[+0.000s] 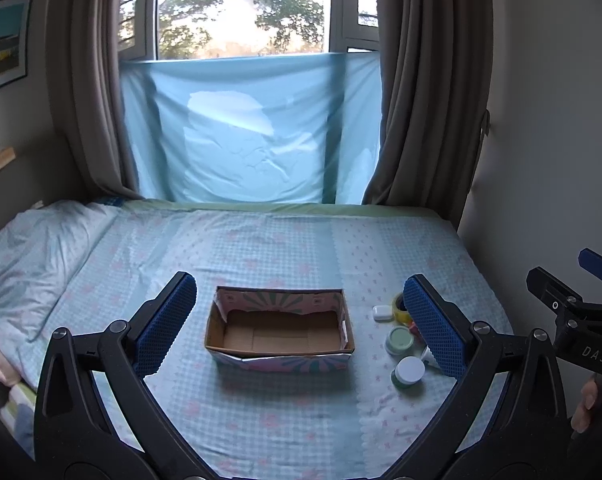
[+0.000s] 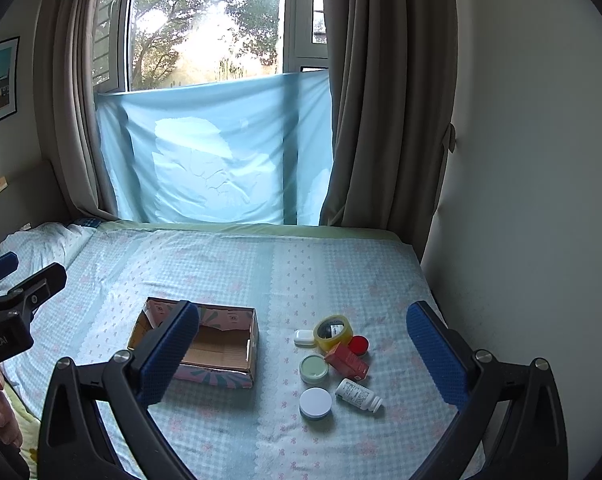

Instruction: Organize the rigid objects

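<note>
An empty cardboard box (image 1: 281,330) (image 2: 221,344) sits open on the bed. To its right lies a cluster: a yellow tape roll (image 2: 333,332), a small white case (image 2: 304,337), a red lid (image 2: 358,345), a red carton (image 2: 347,362), a pale green jar (image 2: 313,368) (image 1: 399,340), a white-lidded jar (image 2: 315,402) (image 1: 409,371) and a white pill bottle (image 2: 359,395). My left gripper (image 1: 301,320) is open above the box, empty. My right gripper (image 2: 305,352) is open above the cluster, empty.
The bed (image 2: 261,272) has a checked blue sheet, with a pillow (image 1: 33,264) at the left. A wall (image 2: 541,200) runs along the right edge. Curtains (image 1: 421,100) and a window stand behind the bed.
</note>
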Action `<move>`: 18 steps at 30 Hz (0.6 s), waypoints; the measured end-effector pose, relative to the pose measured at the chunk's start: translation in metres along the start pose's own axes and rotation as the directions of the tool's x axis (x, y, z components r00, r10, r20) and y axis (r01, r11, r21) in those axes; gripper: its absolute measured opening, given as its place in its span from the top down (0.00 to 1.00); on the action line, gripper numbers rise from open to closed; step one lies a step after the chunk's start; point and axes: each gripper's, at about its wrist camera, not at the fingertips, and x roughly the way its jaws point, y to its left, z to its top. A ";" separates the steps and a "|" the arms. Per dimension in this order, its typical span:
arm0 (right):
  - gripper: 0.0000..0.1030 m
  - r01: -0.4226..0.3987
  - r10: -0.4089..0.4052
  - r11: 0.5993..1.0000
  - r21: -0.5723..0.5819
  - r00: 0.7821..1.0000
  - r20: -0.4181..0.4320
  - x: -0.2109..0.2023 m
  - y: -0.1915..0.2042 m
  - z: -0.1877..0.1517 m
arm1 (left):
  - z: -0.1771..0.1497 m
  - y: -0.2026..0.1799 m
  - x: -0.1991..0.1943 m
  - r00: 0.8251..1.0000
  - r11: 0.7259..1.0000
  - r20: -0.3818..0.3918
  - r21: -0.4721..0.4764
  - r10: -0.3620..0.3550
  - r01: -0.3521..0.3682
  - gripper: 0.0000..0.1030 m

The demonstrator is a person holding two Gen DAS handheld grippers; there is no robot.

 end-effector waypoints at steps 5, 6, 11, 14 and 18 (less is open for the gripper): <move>0.00 0.003 -0.003 1.000 0.015 1.000 0.000 0.001 -0.005 -0.002 | 0.000 -0.003 0.005 1.000 1.000 -0.008 0.001 -0.015 0.015 0.00; 0.00 0.005 -0.005 1.000 0.019 1.000 0.000 0.002 -0.006 -0.002 | 0.000 -0.003 0.007 1.000 1.000 -0.011 0.003 -0.018 0.018 0.00; 0.00 0.017 -0.016 0.999 0.052 0.999 -0.028 0.008 -0.016 -0.005 | 0.004 -0.012 0.027 0.997 0.998 -0.052 0.012 -0.059 0.060 0.00; 0.00 0.042 -0.038 0.997 0.064 0.997 -0.063 0.017 -0.027 -0.008 | 0.009 -0.022 0.049 0.991 0.995 -0.092 0.031 -0.095 0.098 0.00; 0.00 0.067 -0.057 0.995 0.079 0.991 -0.122 0.038 -0.045 -0.016 | 0.013 -0.044 0.091 0.973 0.984 -0.165 0.050 -0.163 0.173 0.00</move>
